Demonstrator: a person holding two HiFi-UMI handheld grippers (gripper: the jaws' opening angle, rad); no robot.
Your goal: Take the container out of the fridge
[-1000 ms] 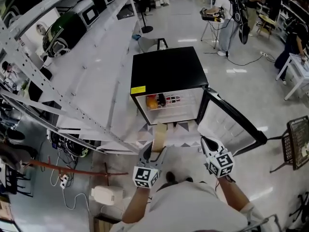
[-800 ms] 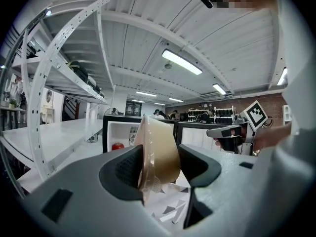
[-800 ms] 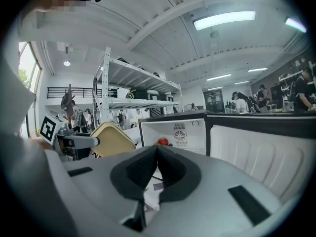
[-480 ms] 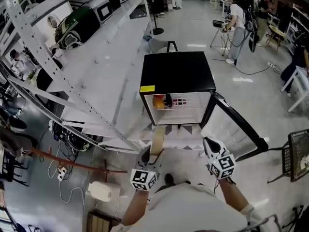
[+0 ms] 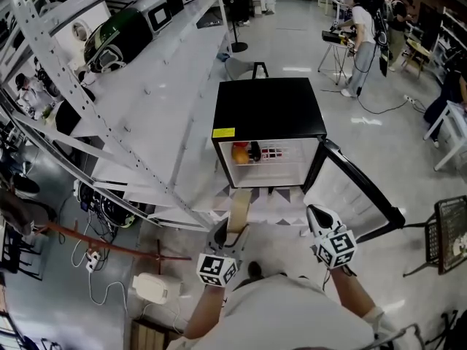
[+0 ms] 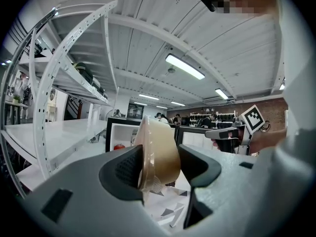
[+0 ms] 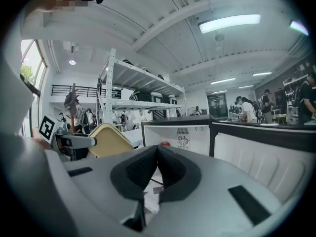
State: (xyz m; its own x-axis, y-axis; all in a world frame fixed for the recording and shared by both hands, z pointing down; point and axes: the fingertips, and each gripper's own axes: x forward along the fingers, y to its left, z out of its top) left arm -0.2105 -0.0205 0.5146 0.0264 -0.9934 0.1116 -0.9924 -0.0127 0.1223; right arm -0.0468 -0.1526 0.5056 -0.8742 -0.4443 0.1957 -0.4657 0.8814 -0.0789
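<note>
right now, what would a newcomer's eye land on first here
The black mini fridge in the middle of the floor, its door swung open to the right. Just in front of it, the left gripper holds a tan container clear of the fridge; the right gripper beside it is shut and empty.

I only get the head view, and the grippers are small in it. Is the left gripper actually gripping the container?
Observer: Yes. The left gripper view shows the left gripper clamped on the container, a tan tub held on edge.
Operator: And the right one?
Observer: The right gripper is shut on nothing. Its own view shows the tips touching.
</note>
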